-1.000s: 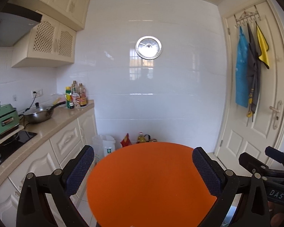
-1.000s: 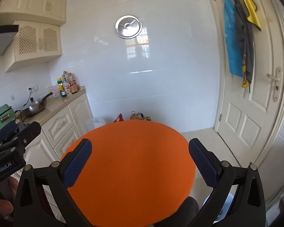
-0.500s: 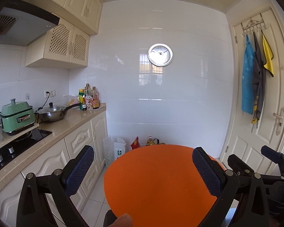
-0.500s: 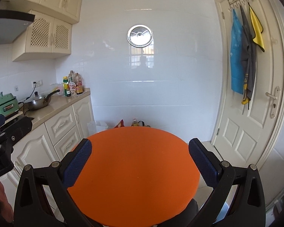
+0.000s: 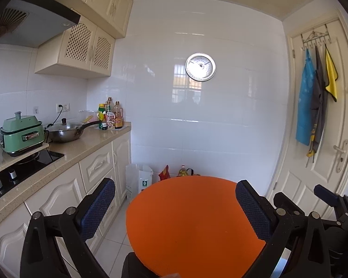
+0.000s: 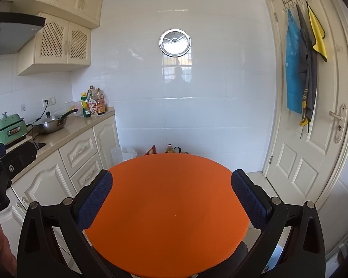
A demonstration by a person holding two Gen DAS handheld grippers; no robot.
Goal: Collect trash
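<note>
— Nothing is collected yet, as far as you can judge from here. Your left gripper [image 5: 175, 205] and right gripper [image 6: 171, 195] both have their fingers spread wide apart, with nothing between them.

— So where is the trash?

— Start near: the round orange tabletop [image 6: 169, 208] just ahead of both grippers looks bare, with no scrap visible on it. Beyond its far edge, on the floor against the white tiled wall, you have a white plastic bag [image 5: 139, 180] standing by the lower cabinets, a red crumpled packet [image 5: 164, 172] just beside it, and a yellow bottle with a dark strap [image 5: 184, 171] next to that.

— Which of those counts as trash?

— You can't be sure. The red packet looks creased and light, likeliest a wrapper; the bag may be the place to put things. Both are partly hidden by the table edge.

— And the rest?

— Everything is left: find the trash, grip it, carry it to a bag or bin.
</note>
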